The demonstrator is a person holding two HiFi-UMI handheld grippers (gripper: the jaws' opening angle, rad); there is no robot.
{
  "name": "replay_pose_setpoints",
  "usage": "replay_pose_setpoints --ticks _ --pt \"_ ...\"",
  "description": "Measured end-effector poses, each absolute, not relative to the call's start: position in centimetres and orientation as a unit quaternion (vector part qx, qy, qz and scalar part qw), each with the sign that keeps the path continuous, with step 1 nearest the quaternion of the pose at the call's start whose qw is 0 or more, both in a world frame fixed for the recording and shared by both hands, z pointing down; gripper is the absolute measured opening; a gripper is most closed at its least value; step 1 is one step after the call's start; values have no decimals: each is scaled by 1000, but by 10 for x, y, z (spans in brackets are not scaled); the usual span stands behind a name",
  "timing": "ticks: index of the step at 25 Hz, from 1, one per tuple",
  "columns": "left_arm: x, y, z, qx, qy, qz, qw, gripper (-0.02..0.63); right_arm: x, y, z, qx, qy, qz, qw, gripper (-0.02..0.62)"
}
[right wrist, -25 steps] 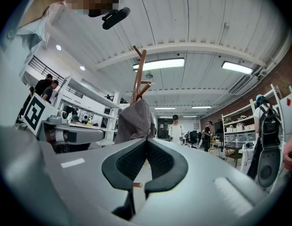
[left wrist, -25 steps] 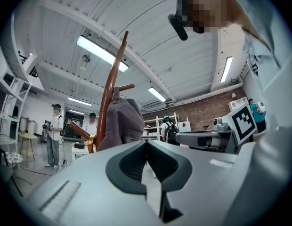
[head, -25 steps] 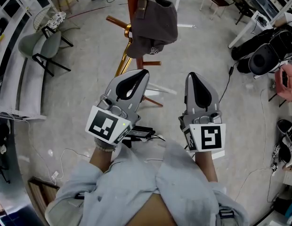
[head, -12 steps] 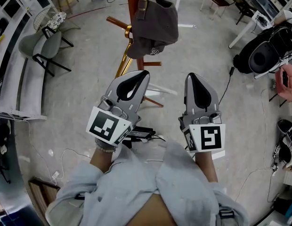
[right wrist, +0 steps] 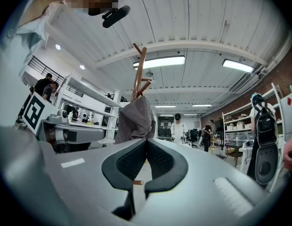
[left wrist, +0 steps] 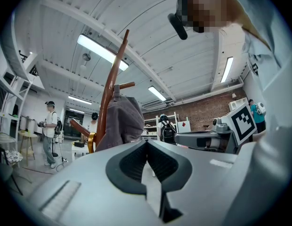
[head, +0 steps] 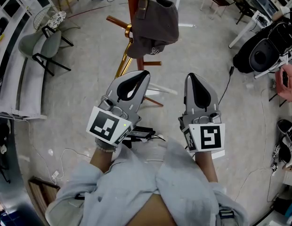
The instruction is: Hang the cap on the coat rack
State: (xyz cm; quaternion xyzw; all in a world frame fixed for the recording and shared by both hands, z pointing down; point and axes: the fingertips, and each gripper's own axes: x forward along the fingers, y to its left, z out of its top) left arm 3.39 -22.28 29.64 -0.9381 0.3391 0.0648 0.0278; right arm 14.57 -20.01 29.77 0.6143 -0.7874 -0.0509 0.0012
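Note:
A dark grey cap (head: 153, 25) hangs on the brown wooden coat rack (head: 133, 4) at the top middle of the head view. It shows too in the left gripper view as the cap (left wrist: 121, 122) on the rack pole (left wrist: 110, 88), and in the right gripper view as the cap (right wrist: 135, 118) below the rack's pegs (right wrist: 139, 67). My left gripper (head: 145, 72) and right gripper (head: 190, 75) are held side by side below the cap, apart from it. Both are shut with nothing between their tips.
A grey chair (head: 42, 46) stands at the left by a long white bench (head: 23, 79). A black backpack (head: 266, 51) lies at the right near a white table leg (head: 242, 29). Cables (head: 228, 86) run over the concrete floor. People stand in the background (left wrist: 49, 131).
Both grippers and the cap stay still. Only the black backpack at the right has shifted slightly.

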Motion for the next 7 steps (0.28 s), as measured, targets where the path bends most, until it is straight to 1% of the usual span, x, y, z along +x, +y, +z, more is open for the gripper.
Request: replay_pose_setpoints --ticks 7 --pt "33 -222 298 -938 339 63 27 5 143 -199 299 612 -789 -51 4 6"
